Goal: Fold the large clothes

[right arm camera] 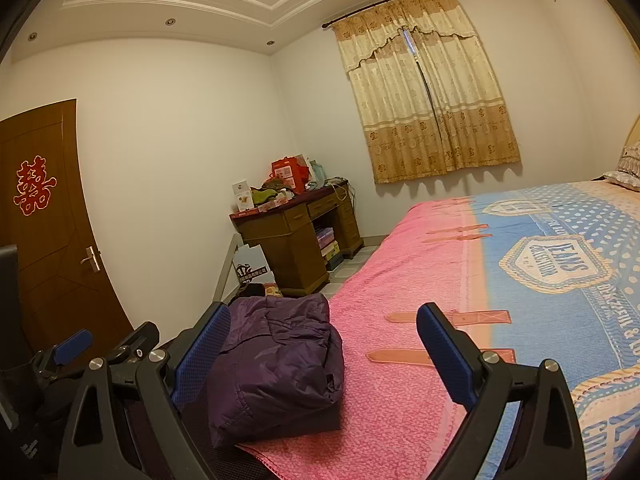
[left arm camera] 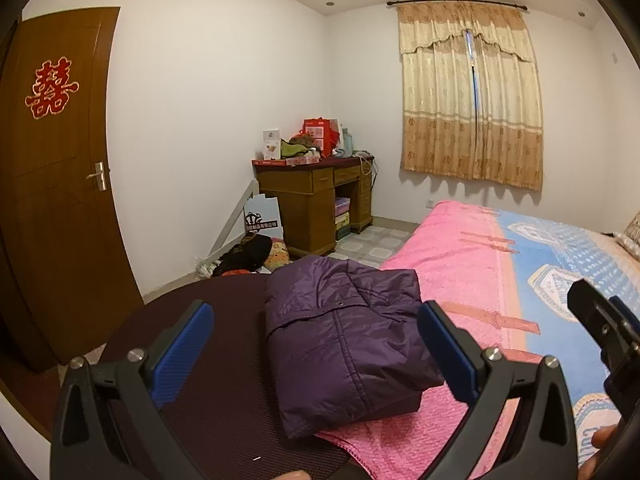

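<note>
Left gripper (left arm camera: 316,344): jaws wide apart, empty, held above the near edge of the bed. Right gripper (right arm camera: 324,352): jaws likewise apart, nothing held. Purple padded jacket (left arm camera: 344,336) lies between and just beyond them, already a compact folded bundle, resting partly on the pink blanket (left arm camera: 452,248) and partly on a dark round surface (left arm camera: 200,316) to its left.

Judgement: folding looks done or nearly so. Next move, if any, is pressing the bundle flat or squaring the loose near edge.

Surroundings: cluttered wooden desk (left arm camera: 316,196) far off, curtain (left arm camera: 472,96), brown door (left arm camera: 56,184) left. Nothing blocks the jacket.
</note>
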Available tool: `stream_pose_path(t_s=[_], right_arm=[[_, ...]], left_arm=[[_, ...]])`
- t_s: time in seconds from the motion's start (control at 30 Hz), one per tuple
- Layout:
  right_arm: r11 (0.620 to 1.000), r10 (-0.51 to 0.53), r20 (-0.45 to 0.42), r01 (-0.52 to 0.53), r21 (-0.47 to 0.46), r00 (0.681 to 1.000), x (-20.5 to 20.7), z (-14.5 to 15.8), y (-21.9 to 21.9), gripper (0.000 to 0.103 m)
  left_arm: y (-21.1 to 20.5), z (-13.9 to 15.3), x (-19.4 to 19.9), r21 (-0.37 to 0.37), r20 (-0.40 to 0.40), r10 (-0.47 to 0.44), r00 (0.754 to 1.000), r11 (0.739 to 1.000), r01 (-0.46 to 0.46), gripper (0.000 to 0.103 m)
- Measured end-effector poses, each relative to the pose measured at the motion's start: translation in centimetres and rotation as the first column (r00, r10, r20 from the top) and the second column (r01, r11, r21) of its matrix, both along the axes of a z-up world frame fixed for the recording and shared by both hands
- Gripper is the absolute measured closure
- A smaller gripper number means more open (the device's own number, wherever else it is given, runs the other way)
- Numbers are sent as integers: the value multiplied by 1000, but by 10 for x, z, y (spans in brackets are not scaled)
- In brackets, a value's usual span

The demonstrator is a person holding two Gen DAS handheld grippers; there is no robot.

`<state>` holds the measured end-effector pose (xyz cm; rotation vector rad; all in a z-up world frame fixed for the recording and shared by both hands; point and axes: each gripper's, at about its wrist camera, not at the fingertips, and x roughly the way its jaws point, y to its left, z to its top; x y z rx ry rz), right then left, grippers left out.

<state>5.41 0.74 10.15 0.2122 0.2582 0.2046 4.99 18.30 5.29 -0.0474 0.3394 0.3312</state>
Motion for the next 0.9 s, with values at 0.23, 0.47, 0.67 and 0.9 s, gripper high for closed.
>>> stream_pose_path(t_s=[0.23,0.47,0.67,0.9], right_arm=[[1000,-12,-7,12,7,1000,0,-3,-2,8],[1000,-10,-13,10,5,1000,0,-4,-1,8],[1000,-13,-13,13,7,1000,-1,-4,0,8],[1000,-15,-17,15,10,1000,-1,-5,2,8]], left_arm=[[0,-1,3,11,-12,11,1000,1000,-11,0],[1,-3,5,4,-23,14,1000,1000,-14,0],[1,-4,5,5,-24,25,999,1000,-25,0],[-2,-5,6,9,-23,2,1000,1000,-2,0]])
